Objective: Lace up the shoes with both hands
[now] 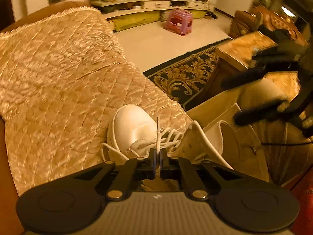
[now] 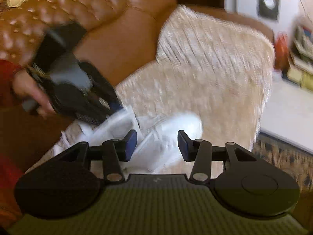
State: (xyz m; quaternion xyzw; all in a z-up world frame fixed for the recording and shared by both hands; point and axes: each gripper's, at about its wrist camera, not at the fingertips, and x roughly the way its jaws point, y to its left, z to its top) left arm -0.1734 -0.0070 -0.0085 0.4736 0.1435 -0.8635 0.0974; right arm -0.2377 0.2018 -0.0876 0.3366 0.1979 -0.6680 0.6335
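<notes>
Left tongs [image 1: 157, 156] pinching shut on a white lace end [image 1: 157, 135], tip sticking up past the pads. Lying toe-away on the quilted gold cover [image 1: 58, 78] of a brown sofa [image 2: 121, 39]: white shoe [image 1: 133, 127], laces partly threaded across the eyelets, tongue [image 1: 195, 143] flopping open toward the right. Right tongs [image 2: 157, 146] standing open, nothing between the blue pads [image 2: 130, 145], hovering just above the shoe; right-wrist view badly blurred. Gripping the left tool's handle: a hand [image 2: 31, 90] below a red sleeve [image 2: 7, 66]. Pink stool [image 1: 179, 21] sitting well apart on the floor.
</notes>
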